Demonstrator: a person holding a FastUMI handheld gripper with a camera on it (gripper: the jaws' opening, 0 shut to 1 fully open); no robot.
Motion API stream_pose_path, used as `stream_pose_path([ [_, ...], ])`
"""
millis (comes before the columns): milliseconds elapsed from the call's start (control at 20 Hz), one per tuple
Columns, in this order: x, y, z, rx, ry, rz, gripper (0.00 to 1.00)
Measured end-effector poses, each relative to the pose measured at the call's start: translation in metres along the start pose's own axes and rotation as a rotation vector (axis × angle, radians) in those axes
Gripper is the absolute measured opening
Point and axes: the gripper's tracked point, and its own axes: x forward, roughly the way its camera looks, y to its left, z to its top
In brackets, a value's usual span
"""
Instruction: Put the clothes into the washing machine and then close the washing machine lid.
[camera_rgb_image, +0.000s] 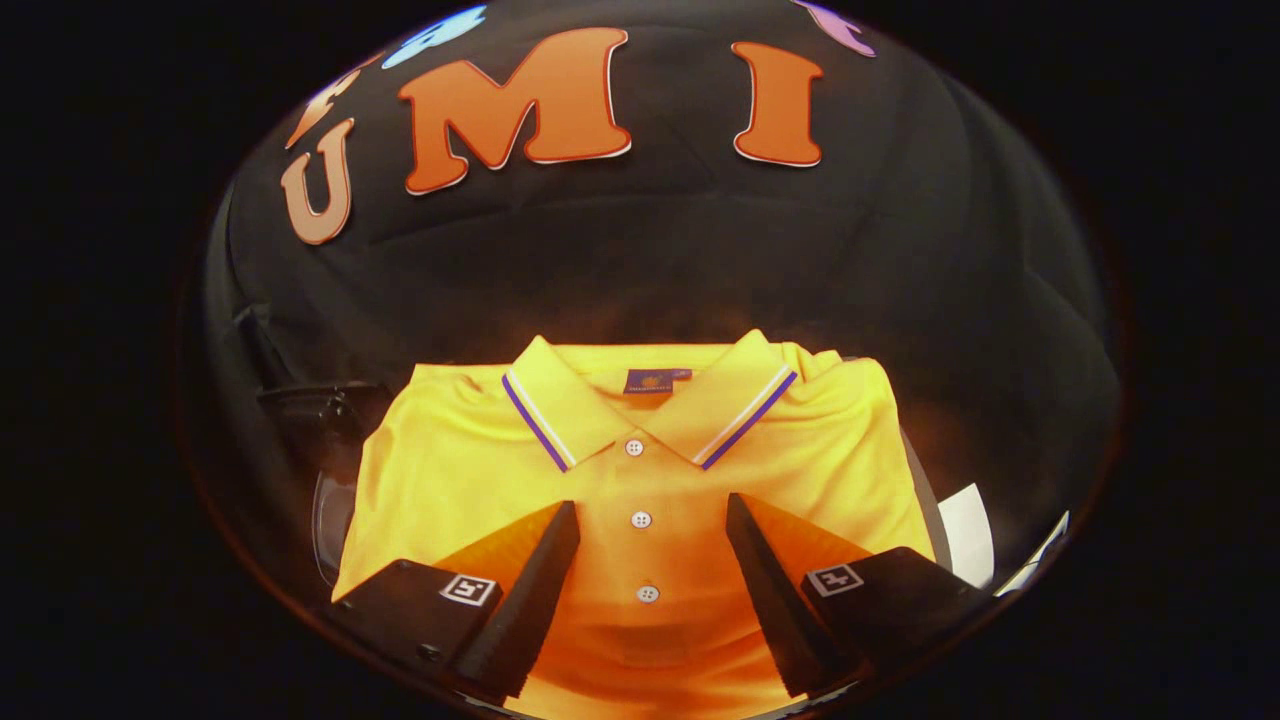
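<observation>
Gripper view: jaws of the gripper (652, 520) apart above folded yellow polo shirt (640, 480), black cloth wall (640, 250) beyond.

A folded polo shirt (640, 470) lies flat beneath the gripper (652, 518), collar toward the booth's wall, its button placket running between the two spread fingers (535, 580), with a dark bracket (325, 405) off the shirt's left shoulder.

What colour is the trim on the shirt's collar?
Purple and white stripes edge the yellow shirt's collar, seen in the gripper view; open gripper above it.
</observation>
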Motion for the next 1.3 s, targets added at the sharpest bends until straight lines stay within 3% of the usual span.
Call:
stream_pose_path([
  [350,-0.002,0.001,-0.001,0.009,0.024,-0.004,0.95],
  [500,-0.004,0.009,-0.003,-0.013,0.034,0.017,0.80],
  [550,-0.005,0.010,-0.004,-0.018,0.036,0.021,0.64],
  [650,-0.006,0.007,-0.004,-0.027,0.044,0.011,0.51],
  [700,-0.005,0.012,-0.004,-0.025,0.047,0.026,0.51],
  [750,-0.006,0.011,-0.004,-0.011,0.056,0.018,0.34],
  [800,-0.005,0.012,-0.002,-0.013,0.053,0.010,0.29],
  [1000,-0.004,0.010,0.000,-0.047,0.086,-0.015,0.29],
  [1100,-0.002,0.010,-0.004,-0.051,0.059,-0.024,0.14],
  [1250,-0.007,0.010,0.001,-0.024,0.013,-0.015,0.14],
  [1300,-0.008,0.011,0.001,-0.024,0.004,-0.007,0.09],
])
